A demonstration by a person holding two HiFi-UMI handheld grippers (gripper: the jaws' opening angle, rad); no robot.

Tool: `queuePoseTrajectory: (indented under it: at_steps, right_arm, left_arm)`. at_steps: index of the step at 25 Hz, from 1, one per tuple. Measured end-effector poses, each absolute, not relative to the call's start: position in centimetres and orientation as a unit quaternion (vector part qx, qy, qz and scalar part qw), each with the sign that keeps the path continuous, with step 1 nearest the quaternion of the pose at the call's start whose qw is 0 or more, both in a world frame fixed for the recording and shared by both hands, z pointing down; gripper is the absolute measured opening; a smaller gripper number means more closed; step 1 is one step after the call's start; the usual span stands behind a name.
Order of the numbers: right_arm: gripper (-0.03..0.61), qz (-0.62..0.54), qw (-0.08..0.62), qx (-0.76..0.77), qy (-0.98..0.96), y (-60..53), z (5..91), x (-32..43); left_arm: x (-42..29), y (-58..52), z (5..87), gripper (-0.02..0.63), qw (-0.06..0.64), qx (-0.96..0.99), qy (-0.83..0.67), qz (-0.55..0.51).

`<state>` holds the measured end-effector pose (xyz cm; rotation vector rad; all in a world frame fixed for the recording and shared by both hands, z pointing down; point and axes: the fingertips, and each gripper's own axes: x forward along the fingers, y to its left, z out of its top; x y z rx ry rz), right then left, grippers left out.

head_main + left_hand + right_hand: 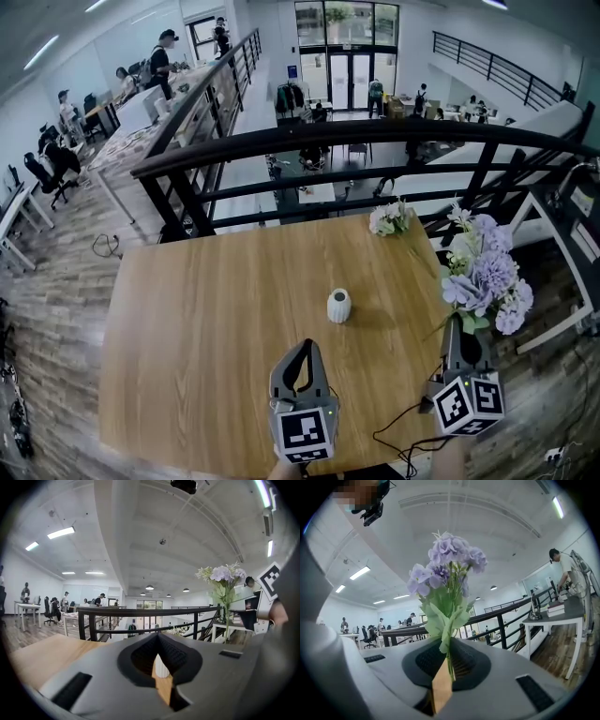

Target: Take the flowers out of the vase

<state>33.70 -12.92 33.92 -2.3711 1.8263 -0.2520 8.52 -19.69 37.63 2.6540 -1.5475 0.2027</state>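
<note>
The right tongs (457, 323) are clamped on the green stems of a bunch of purple hydrangea flowers (487, 274). In the right gripper view the stems run up between the two pads of the right tongs (449, 645), and the leaves and the pale purple heads (447, 560) rise upright above them. The bunch is out of the vase and hangs over the right edge of the wooden tabletop (206, 328), well apart from the vase and to its right.

The small white ribbed vase (338, 306) stands upright near the middle of the tabletop. The left tongs (306, 345) lie just on the near side of it, pointing toward it but not touching it. Their tips are together and they carry nothing. In the left gripper view the tips of the left tongs (158, 637) meet, and the vase (161, 667) shows through the gap below them. That view also shows the held flowers (224, 576) off to the right, beside the right gripper's marker cube (272, 581).

A second, smaller bunch of white flowers (389, 219) lies on the far edge of the tabletop, to the right of centre. A black railing (375, 141) runs along behind the far edge.
</note>
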Motion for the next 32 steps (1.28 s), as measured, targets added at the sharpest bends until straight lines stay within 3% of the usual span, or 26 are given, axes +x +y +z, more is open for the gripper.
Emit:
queuePoseTrajectory:
  at_steps: [32]
  right_arm:
    - [0.032,-0.085,0.064,-0.777,0.621,-14.7,34.1,32.2]
  left_arm:
    - [8.3,-20.8,37.2,0.028,0.028,0.859,-0.507,0.063]
